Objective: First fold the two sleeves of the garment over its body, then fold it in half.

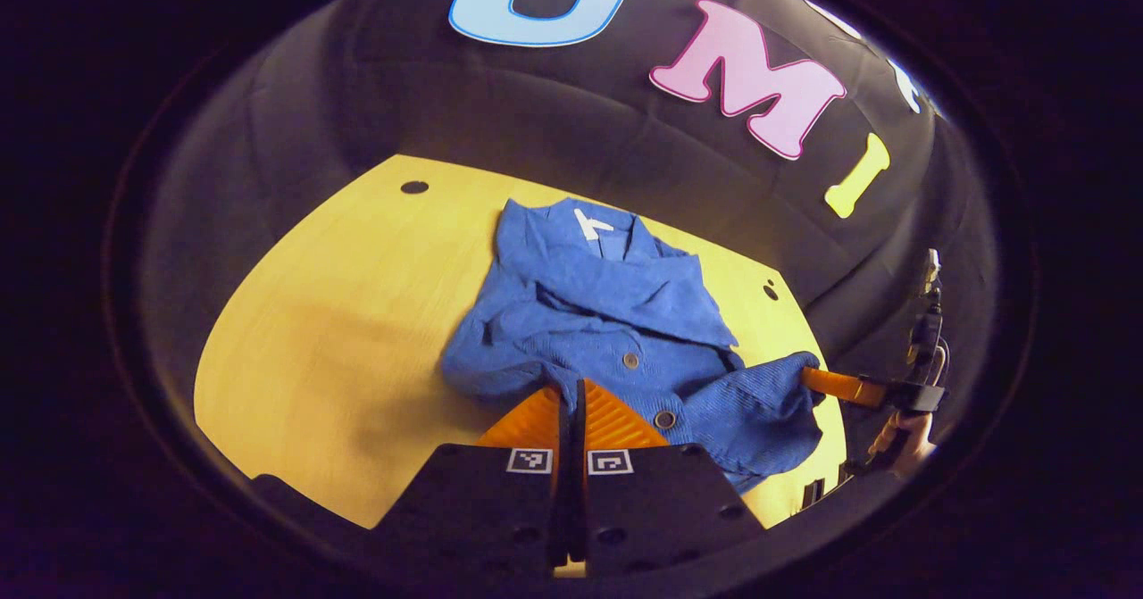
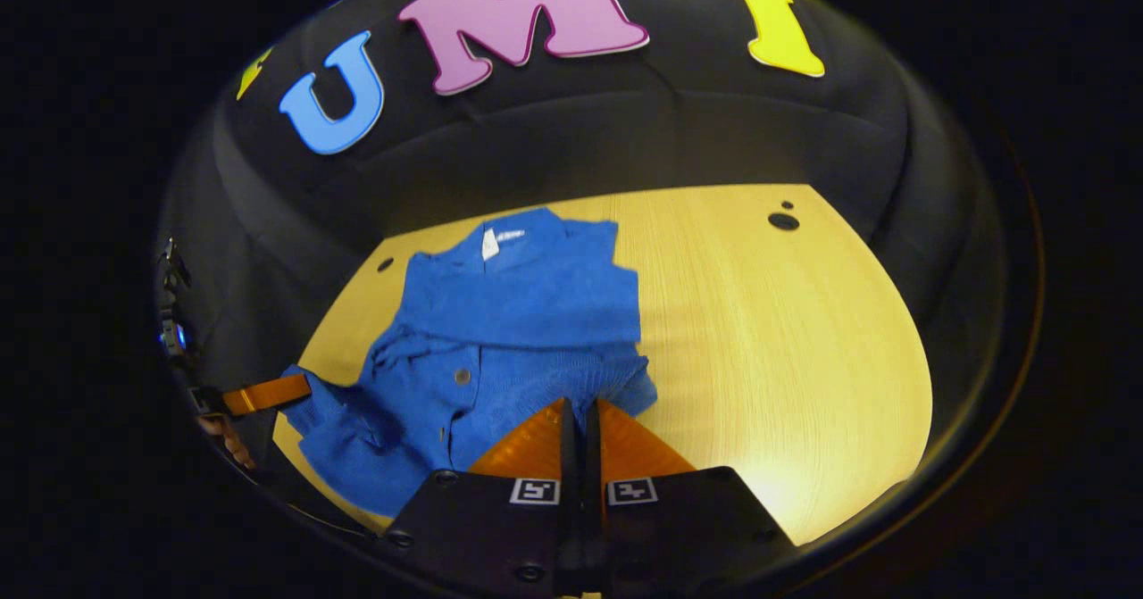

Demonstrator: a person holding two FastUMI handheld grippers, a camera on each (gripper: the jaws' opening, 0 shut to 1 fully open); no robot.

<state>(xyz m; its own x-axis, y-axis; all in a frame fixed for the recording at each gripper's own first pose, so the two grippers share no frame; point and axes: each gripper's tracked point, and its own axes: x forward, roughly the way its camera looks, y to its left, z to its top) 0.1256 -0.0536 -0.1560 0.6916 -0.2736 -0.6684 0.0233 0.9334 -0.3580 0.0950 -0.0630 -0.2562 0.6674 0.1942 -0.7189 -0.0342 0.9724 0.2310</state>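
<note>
Wooden table (image 2: 786, 331) bearing a blue buttoned garment (image 2: 509, 331), sleeves folded across its body. Soft, light and limp, it is best pinched at the hem corners. Left gripper (image 1: 571, 394) and right gripper (image 2: 579, 411) each close on its near hem.

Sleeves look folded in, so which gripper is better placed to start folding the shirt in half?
Neither clearly: both hold the hem. The left gripper and right gripper are each shut on the blue shirt's near edge, at opposite corners. Likely they lift together toward the collar.
</note>
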